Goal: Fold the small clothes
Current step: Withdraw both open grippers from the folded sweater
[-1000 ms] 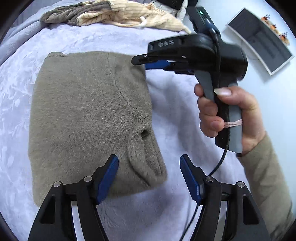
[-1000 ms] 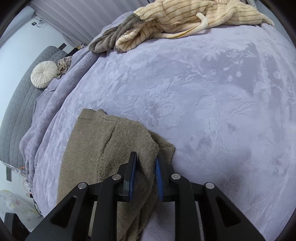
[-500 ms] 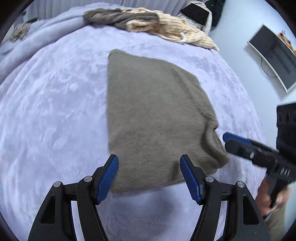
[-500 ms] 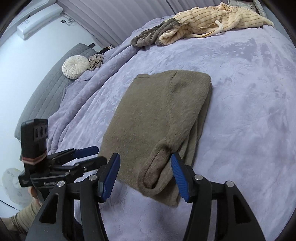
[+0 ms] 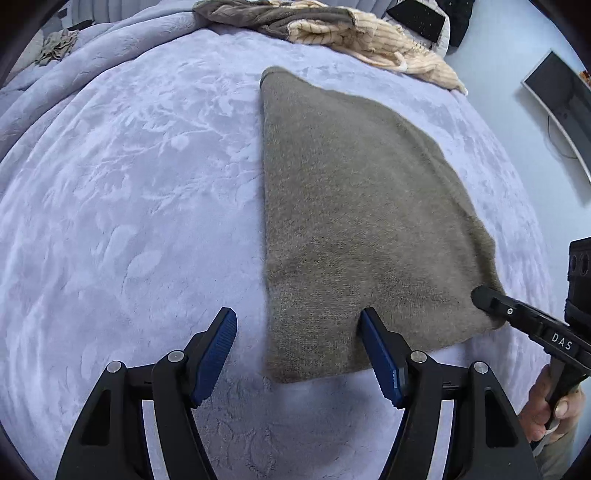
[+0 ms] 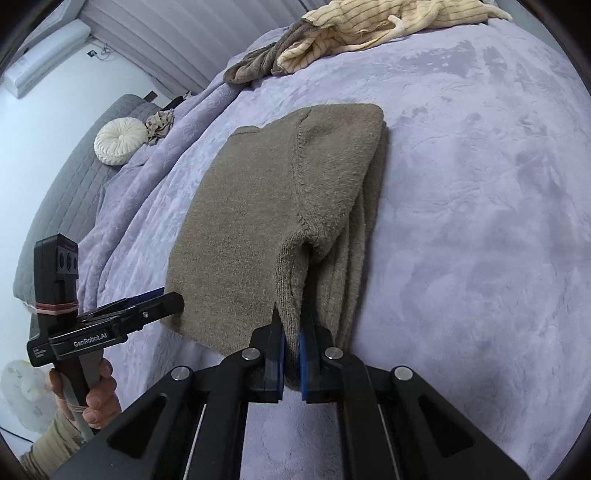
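A folded olive-brown knit sweater [image 5: 354, 221] lies flat on the lavender blanket [image 5: 129, 184]; it also shows in the right wrist view [image 6: 266, 206]. My left gripper [image 5: 299, 347] is open, its jaws either side of the sweater's near left corner, just above the blanket. My right gripper [image 6: 290, 350] is shut on the sweater's folded sleeve edge at the near right corner. The right gripper shows at the right edge of the left wrist view [image 5: 517, 317], its tip at the sweater's corner. The left gripper shows at the left in the right wrist view [image 6: 147, 310].
A heap of cream striped and grey-brown clothes [image 5: 332, 33] lies at the far edge of the bed, also seen in the right wrist view [image 6: 369, 26]. A round white cushion [image 6: 120, 140] sits on a grey sofa to the left. A monitor [image 5: 561, 99] stands right.
My right gripper has closed on the sweater's near sleeve edge; half a second ago it was open there. My left gripper moved left toward the sweater's near left corner and stayed open.
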`<action>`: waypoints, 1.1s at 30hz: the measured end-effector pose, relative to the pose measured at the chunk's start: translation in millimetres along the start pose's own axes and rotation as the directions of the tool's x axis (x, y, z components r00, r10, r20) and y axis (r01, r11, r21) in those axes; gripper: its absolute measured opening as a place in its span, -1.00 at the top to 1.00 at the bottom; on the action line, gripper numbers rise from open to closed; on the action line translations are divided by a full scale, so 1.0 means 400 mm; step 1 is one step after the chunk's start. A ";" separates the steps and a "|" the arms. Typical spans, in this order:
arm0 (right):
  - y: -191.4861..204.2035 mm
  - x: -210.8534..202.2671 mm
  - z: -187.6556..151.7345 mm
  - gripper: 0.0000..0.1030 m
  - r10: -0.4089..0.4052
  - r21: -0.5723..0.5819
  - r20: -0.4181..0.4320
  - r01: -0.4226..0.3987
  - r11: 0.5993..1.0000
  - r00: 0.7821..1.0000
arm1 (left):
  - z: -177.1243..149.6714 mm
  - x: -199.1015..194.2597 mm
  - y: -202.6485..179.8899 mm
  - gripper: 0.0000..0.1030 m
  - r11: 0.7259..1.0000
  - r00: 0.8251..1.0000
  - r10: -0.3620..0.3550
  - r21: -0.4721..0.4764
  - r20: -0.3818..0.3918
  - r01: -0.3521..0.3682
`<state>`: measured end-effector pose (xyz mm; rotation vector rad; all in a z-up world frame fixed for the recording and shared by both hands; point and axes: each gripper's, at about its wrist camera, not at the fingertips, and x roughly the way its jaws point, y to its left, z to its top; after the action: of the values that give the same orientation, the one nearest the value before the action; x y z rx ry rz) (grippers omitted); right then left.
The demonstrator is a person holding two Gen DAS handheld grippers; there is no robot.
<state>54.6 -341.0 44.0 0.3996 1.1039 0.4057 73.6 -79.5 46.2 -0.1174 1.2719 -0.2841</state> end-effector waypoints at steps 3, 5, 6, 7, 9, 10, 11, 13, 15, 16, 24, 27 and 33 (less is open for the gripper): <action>-0.024 0.039 -0.013 0.89 -0.038 0.012 -0.024 0.039 0.999 0.999 | -0.011 0.019 0.003 -0.36 1.000 1.000 0.011 0.002 -0.028 -0.011; -0.032 0.048 -0.016 0.89 -0.028 0.027 -0.024 0.029 0.999 0.999 | -0.010 0.001 0.001 -0.36 1.000 1.000 0.009 0.012 -0.017 -0.009; -0.033 0.043 -0.015 0.88 -0.017 0.027 -0.024 0.018 0.999 1.000 | -0.008 -0.015 0.002 -0.36 1.000 1.000 0.010 0.018 -0.006 -0.010; -0.032 0.033 -0.013 0.85 -0.010 0.026 -0.031 0.011 1.000 0.999 | -0.003 -0.036 0.002 -0.36 1.000 1.000 0.012 0.026 0.011 -0.012; -0.020 0.002 -0.006 0.80 -0.001 0.022 -0.030 0.002 1.000 1.000 | 0.017 -0.077 0.003 -0.36 0.999 0.998 0.019 0.035 0.054 -0.021; -0.007 -0.027 -0.001 0.79 -0.006 -0.002 -0.002 0.006 1.000 1.000 | 0.031 -0.092 0.005 -0.36 0.999 0.998 0.016 0.032 0.068 -0.018; 0.012 -0.056 0.009 0.79 -0.011 -0.033 0.040 0.012 0.999 0.999 | 0.050 -0.101 0.001 -0.36 1.000 0.997 0.011 0.025 0.080 -0.013; 0.050 -0.097 0.031 0.78 0.005 -0.079 0.107 0.004 0.997 0.994 | 0.090 -0.106 -0.019 -0.36 1.000 0.996 0.006 0.015 0.092 -0.007; 0.081 -0.102 0.059 0.55 0.053 -0.104 0.124 -0.040 0.994 0.991 | 0.123 -0.087 -0.051 -0.36 1.000 0.996 0.007 0.026 0.088 -0.010; 0.097 -0.088 0.072 0.28 0.066 -0.120 0.119 -0.051 0.991 0.991 | 0.136 -0.069 -0.068 -0.36 0.999 0.997 0.026 0.034 0.077 -0.029; 0.023 0.057 0.092 0.22 -0.003 -0.053 0.032 0.005 0.999 0.999 | 0.142 0.058 -0.057 -0.47 0.999 0.999 0.051 -0.017 -0.008 -0.051; -0.022 0.058 0.075 0.33 0.034 -0.014 0.033 -0.034 0.999 0.999 | 0.133 0.072 -0.046 -0.68 0.997 0.998 0.068 -0.021 -0.004 -0.068; -0.024 0.045 0.085 0.26 0.042 0.014 0.019 -0.043 0.999 0.999 | 0.130 0.011 -0.085 -0.67 0.992 0.991 0.120 0.029 0.065 -0.122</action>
<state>93.9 -343.7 38.9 0.4393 1.0821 0.4311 119.4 -116.8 65.5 -0.0205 1.2055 -0.1957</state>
